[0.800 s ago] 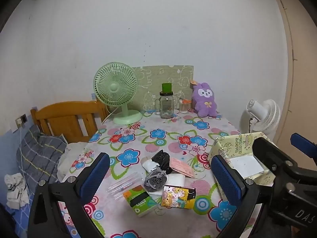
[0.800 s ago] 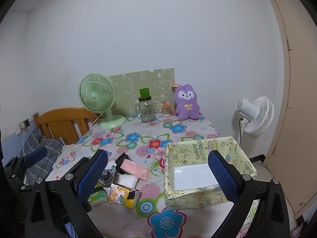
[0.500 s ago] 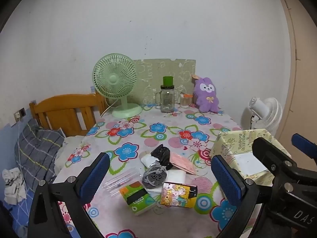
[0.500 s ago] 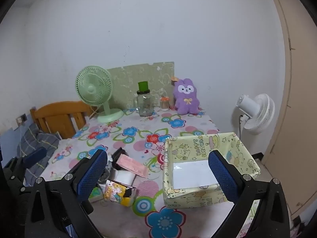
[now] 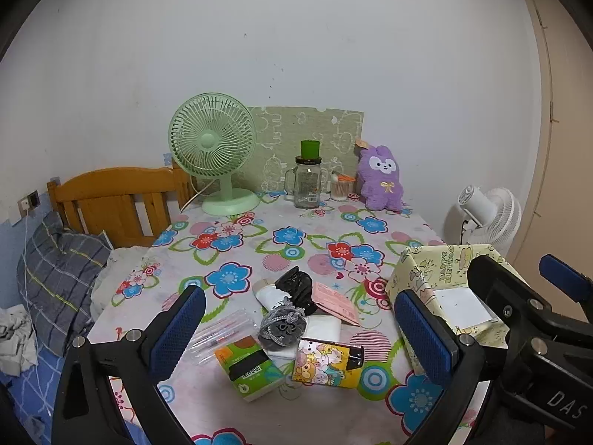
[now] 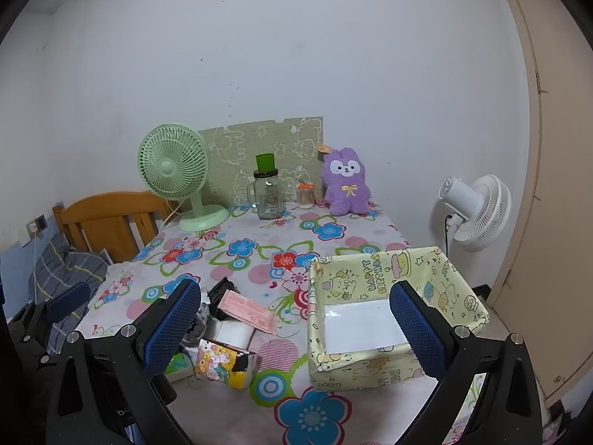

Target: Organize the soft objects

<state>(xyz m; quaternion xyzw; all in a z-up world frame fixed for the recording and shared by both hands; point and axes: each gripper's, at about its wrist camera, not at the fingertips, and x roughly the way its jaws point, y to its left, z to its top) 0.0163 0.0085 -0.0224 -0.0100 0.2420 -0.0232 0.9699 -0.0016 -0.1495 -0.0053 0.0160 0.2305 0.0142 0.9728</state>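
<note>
Floral tablecloth [image 5: 237,244], clutter piled at the near edge. Left gripper [image 5: 296,333] and right gripper [image 6: 296,319] both wide, holding nothing, hovering short of the pile. I'd start with the grey drawstring pouch [image 5: 283,328] (sits on top): pinch its body, not the cord. Yellow box [image 6: 385,296] beside the pile holds only a white sheet [image 6: 361,324].

Flowered tablecloth [image 5: 237,256] in blue, red, pink and green; pale-green fan [image 5: 213,148] far left, purple plush rabbit [image 5: 381,178] far right, yellow cartoon-print box [image 6: 393,278] near right, grey drawstring pouch [image 5: 283,328] centre.
</note>
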